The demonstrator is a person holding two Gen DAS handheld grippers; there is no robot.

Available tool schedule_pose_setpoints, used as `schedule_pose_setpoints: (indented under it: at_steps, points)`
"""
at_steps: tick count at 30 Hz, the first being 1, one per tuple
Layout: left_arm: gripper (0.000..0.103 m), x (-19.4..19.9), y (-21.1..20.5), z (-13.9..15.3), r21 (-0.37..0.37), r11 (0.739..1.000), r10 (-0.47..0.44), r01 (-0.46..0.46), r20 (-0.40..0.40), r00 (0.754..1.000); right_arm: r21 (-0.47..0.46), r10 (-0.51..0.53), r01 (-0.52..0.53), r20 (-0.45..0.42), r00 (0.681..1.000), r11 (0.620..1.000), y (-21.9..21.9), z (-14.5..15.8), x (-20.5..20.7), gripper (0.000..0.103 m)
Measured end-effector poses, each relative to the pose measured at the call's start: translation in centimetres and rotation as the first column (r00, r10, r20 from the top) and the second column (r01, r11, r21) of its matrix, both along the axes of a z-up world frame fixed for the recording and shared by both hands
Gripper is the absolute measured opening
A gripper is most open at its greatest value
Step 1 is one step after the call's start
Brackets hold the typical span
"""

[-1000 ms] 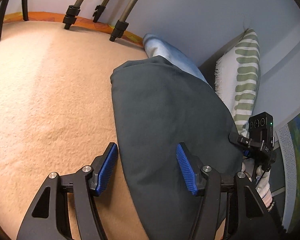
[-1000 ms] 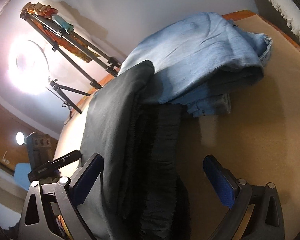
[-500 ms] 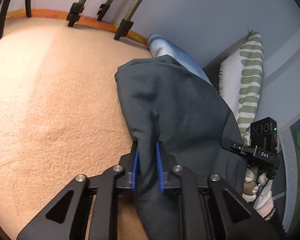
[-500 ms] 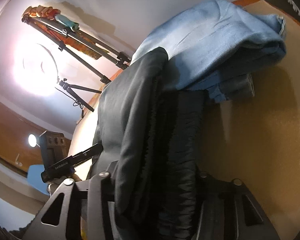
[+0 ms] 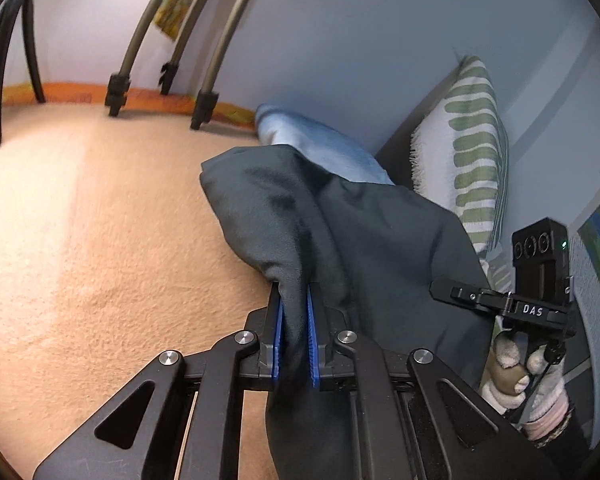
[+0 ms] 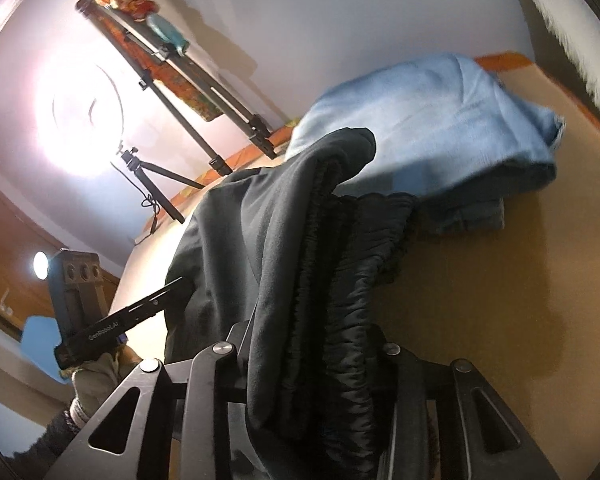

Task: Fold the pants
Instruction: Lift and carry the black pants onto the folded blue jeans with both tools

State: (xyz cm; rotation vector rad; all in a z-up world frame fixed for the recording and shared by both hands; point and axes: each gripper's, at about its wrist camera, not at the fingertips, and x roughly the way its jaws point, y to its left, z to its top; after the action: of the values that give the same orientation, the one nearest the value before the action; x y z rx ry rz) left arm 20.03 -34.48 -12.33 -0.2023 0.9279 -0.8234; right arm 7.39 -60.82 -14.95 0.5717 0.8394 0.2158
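Left gripper (image 5: pixel 296 334) clamped on a fold of the dark pants (image 5: pixel 380 248). Right gripper (image 6: pixel 316 364) closing around the bunched waistband, beside the blue jeans (image 6: pixel 440 120).

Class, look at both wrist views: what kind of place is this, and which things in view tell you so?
Probably a room at home set up for filming: a striped cushion against the wall, a ring light on a tripod, and folded blue jeans beside the dark pants on a beige soft surface.
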Motion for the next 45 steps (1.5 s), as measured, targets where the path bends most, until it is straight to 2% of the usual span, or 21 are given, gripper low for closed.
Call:
schedule_pose_setpoints:
  at_steps: [8,13,22,33,45]
  points:
    - [0.009,-2.7,-1.4,2.5,0.051,0.998,-0.050,0.043,0.146,0.988,-0.085,-0.009,0.012,0.037,0.999,0.996,1.5,2.6,-1.2,0.034]
    - [0.009,-3.8,-1.9,3.8,0.052,0.996,-0.076,0.067,0.198,0.977,-0.114,-0.017,0.025,0.071,0.997,0.993,1.7,4.2,-2.6,0.034]
    - [0.008,-4.5,-1.8,4.8,0.030,0.996,-0.087,0.082,0.222,0.971,-0.138,-0.023,0.037,0.100,0.995,0.990,1.7,5.6,-3.6,0.034]
    - [0.008,-4.5,-1.8,4.9,0.049,0.995,-0.099,0.090,0.213,0.972,-0.160,-0.007,0.023,0.096,0.995,0.987,2.8,5.7,-2.7,0.034]
    - [0.008,-2.1,-3.3,7.5,0.038,0.996,-0.088,0.081,0.250,0.964,-0.163,-0.054,0.078,0.146,0.988,0.983,1.7,7.8,-1.2,0.034]
